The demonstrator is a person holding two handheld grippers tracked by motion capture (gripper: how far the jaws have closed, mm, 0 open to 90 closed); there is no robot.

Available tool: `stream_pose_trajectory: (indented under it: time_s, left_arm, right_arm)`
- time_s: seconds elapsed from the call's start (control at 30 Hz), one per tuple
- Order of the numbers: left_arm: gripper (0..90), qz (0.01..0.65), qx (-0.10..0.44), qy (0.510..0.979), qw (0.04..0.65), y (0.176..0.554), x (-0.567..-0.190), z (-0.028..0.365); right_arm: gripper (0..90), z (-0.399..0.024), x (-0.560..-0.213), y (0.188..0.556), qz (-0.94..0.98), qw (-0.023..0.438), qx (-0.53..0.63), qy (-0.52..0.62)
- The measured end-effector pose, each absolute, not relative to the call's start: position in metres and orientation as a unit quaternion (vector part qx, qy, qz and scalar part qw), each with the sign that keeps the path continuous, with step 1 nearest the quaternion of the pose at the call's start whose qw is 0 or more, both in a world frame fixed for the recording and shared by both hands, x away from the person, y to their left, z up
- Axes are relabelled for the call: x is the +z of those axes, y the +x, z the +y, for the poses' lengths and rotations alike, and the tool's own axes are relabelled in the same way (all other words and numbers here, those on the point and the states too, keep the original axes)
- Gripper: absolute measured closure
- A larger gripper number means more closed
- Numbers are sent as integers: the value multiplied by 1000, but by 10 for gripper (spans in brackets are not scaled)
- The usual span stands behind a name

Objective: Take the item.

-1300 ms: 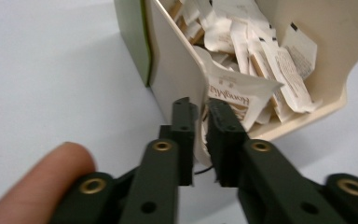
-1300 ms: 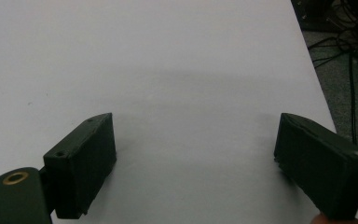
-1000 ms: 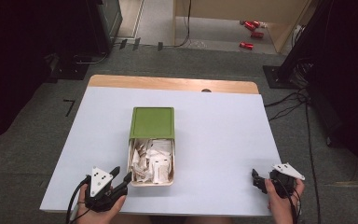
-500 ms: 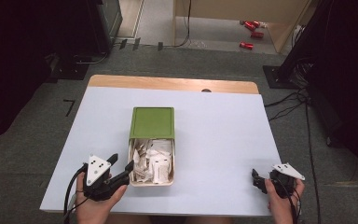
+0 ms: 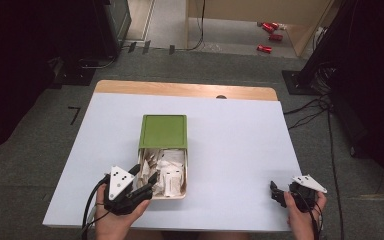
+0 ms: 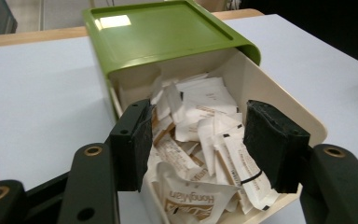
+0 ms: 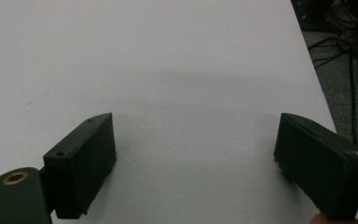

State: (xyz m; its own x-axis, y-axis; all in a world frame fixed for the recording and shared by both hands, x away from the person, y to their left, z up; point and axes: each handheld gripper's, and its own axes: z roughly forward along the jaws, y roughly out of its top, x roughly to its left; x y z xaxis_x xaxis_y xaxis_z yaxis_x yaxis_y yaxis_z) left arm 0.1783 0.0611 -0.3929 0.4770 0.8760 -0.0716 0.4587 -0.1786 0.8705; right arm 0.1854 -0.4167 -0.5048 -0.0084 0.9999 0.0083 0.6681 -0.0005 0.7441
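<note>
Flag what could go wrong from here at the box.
1. The left gripper hangs open over loosely heaped sachets; closing might pinch several or none.
2. One finger stands over the box wall; it could snag and drag the box.
3. The green lid covers half, so reach is cramped.

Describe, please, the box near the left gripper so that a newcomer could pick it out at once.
On the white table, look just left of the middle: the box is a cream, rectangular container lying lengthwise. A green lid is slid back over its far half, and white and brown paper sachets fill the uncovered near half. It sits right in front of the open left gripper.
</note>
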Motion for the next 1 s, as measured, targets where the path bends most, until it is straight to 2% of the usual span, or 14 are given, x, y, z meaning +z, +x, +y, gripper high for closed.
stream_pose_trajectory:
  time_s: [0.53,0.73,1.0]
  left_arm:
    - [561,426,193,784,408,179,-429,32]
    - [635,414,183,797,400,176,-435,24]
    - [616,415,181,802,390,176,-441,20]
  right_arm:
    - [121,-417,-505,185,647,284,292,644]
    - [121,-417,-505,185,647,284,292,644]
    - [121,-417,-505,185,648,284,292,644]
